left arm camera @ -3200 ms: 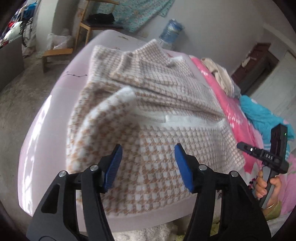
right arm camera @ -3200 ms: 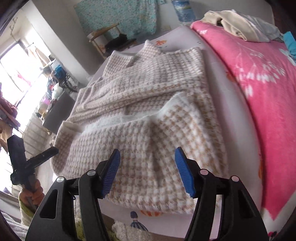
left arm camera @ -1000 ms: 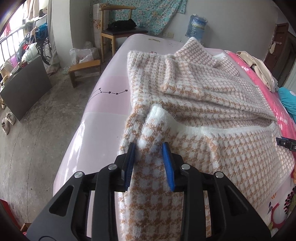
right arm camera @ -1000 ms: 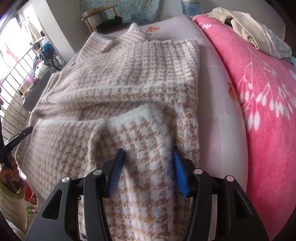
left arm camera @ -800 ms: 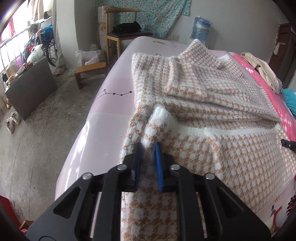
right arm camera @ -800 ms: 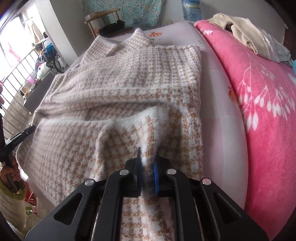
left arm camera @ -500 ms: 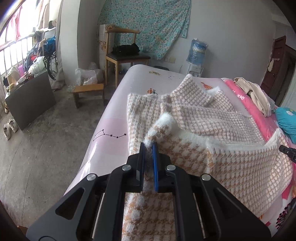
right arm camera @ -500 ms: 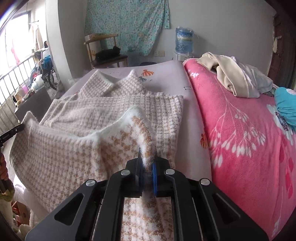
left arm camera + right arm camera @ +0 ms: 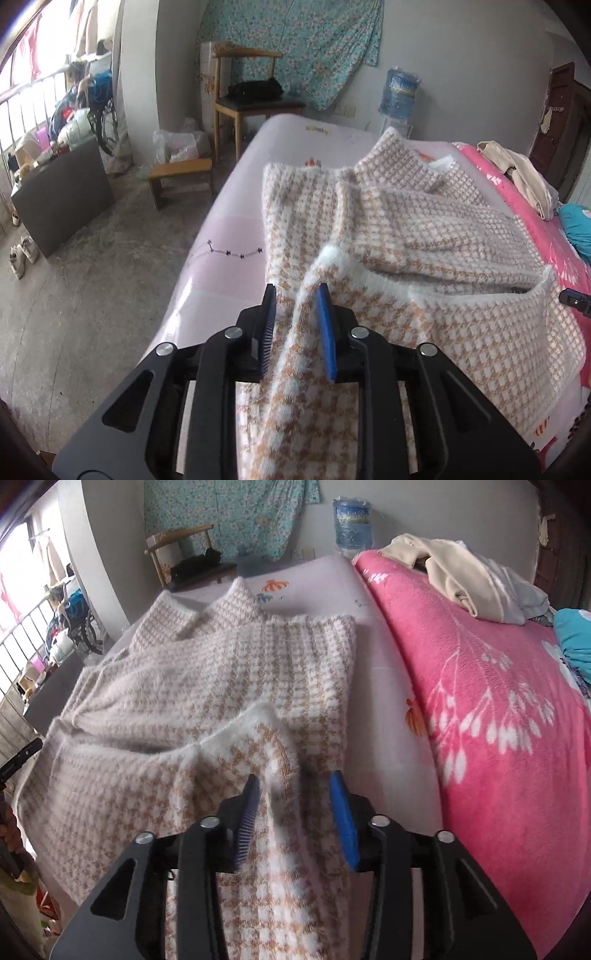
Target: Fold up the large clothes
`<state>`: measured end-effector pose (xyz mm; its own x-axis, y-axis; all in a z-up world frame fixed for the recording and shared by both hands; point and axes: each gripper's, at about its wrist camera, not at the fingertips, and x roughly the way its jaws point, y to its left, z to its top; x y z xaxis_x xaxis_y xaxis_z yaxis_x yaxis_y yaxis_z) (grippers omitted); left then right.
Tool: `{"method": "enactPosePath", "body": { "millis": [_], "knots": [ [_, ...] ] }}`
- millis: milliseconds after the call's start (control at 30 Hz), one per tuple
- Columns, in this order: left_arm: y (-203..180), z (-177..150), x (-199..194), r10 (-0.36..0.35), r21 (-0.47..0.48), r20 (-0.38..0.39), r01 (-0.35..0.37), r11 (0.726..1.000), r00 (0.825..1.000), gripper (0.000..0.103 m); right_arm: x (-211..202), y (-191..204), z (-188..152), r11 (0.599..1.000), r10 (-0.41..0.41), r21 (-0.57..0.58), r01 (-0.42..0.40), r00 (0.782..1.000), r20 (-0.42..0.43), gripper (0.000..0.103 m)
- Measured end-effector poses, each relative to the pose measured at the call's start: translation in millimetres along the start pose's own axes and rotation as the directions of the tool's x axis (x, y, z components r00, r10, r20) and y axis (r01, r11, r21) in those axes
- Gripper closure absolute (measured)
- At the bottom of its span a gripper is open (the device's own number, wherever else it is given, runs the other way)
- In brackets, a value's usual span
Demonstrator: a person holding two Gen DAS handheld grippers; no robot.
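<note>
Releasing the hem, I let the jaws of my left hand-held gripper (image 9: pixel 295 325) open, the blue pads parted with a ridge of the houndstooth sweater (image 9: pixel 424 236) standing between them, and whether the fabric brushes either pad I cannot tell. My right hand-held gripper (image 9: pixel 295 812) is opening as well, its pads spread wider, with the white-edged corner of the same sweater bunched beside the left-hand pad and clear of the other. The tan-and-white sweater lies across the pale pink bed (image 9: pixel 229 236), its collar end towards the far wall and its near hem raised into a fold that runs from one gripper to the other. A bright pink floral blanket (image 9: pixel 480 701) covers the bed just beside the sweater, and a heap of cream and grey clothes (image 9: pixel 461 568) lies on its far end, near something turquoise at the frame edge. Beyond the foot of the bed stand a wooden chair (image 9: pixel 251 88) with a black bag on its seat, a low wooden stool (image 9: pixel 181 173) and a blue water bottle (image 9: pixel 400 92) against the wall, under a hanging teal floral cloth (image 9: pixel 295 40). A pair of shoes (image 9: pixel 22 254) sits on the bare concrete floor.
</note>
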<state>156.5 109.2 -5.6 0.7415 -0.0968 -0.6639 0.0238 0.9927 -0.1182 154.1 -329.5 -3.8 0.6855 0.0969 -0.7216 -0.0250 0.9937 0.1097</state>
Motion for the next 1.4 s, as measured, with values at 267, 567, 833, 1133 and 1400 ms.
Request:
{"method": "enactPosePath", "body": {
  "millis": [267, 567, 833, 1133, 1400],
  "knots": [
    [-82, -27, -16, -0.447, 0.07, -0.128, 0.458, 0.886, 0.885, 0.081, -15, 81, -18, 0.943, 0.28, -0.173, -0.284, 0.959, -0.048, 0.062],
    [-95, -32, 47, -0.361, -0.003, -0.206, 0.369, 0.929, 0.909, 0.089, 45, 130, -21, 0.946, 0.252, -0.167, -0.276, 0.955, -0.154, 0.073],
    [-96, -41, -34, -0.486, 0.165, -0.148, 0.506, 0.847, 0.861, 0.088, -32, 129, -37, 0.911, 0.28, -0.296, -0.286, 0.958, -0.064, 0.074],
    [-109, -85, -9, -0.37, 0.167, -0.253, 0.416, 0.894, 0.894, 0.086, -6, 152, -92, 0.896, 0.19, -0.375, -0.239, 0.968, -0.163, 0.074],
    [-71, -95, -12, -0.254, 0.146, -0.254, 0.297, 0.944, 0.933, 0.084, -18, 132, -107, 0.913, 0.149, -0.355, -0.202, 0.974, -0.171, 0.073]
  ]
}}
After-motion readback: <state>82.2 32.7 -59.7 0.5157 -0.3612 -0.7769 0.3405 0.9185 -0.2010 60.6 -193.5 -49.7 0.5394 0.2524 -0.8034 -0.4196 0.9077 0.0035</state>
